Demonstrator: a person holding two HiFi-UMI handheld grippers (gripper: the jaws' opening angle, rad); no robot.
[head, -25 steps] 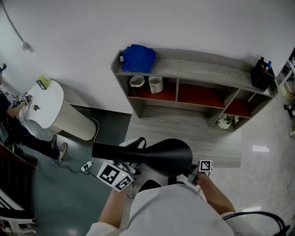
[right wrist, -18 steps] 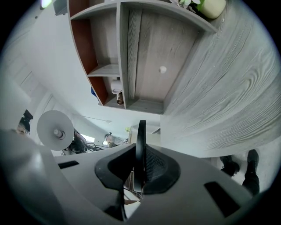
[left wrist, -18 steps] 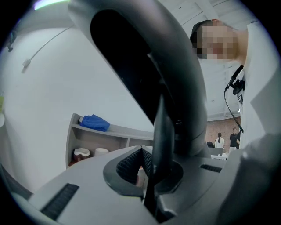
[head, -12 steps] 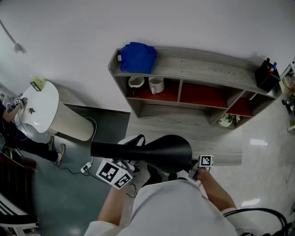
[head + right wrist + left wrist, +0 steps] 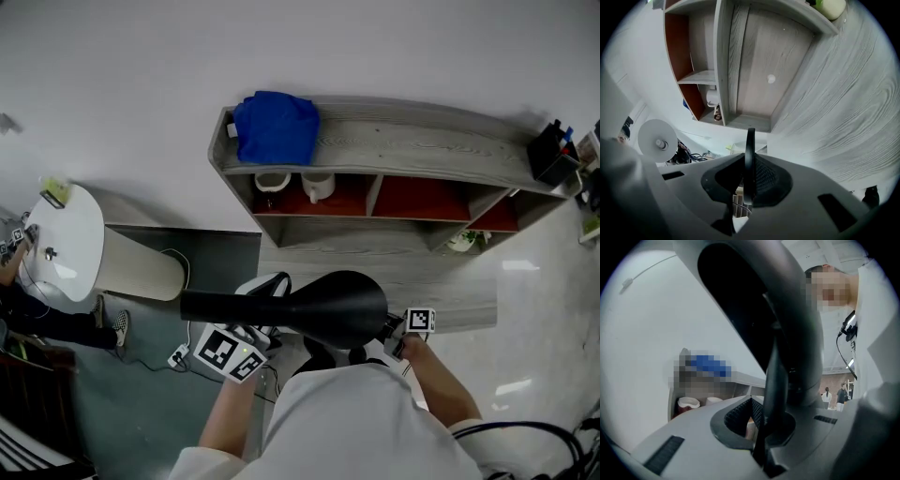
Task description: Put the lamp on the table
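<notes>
A black lamp (image 5: 319, 306) hangs level in front of the person, its wide dome to the right and its narrow end pointing left. My left gripper (image 5: 246, 339) is under the lamp's left part, shut on a thin black piece of the lamp (image 5: 769, 380). My right gripper (image 5: 398, 333) is at the dome's right side, shut on a thin black edge of the lamp (image 5: 749, 154). The grey wooden table (image 5: 375, 258) lies just beyond the lamp, with a shelf unit (image 5: 394, 141) standing at its back.
On the shelf unit are a blue cloth (image 5: 275, 127), two white cups (image 5: 292, 183), a small plant (image 5: 461, 241) and a black pen holder (image 5: 551, 155). A white round stand (image 5: 70, 246) and a seated person are at the left. Cables (image 5: 178, 354) lie on the dark floor.
The view has shifted left and closer to the shelf unit. The lamp has drifted slightly left, and both grippers have kept their hold on it.
</notes>
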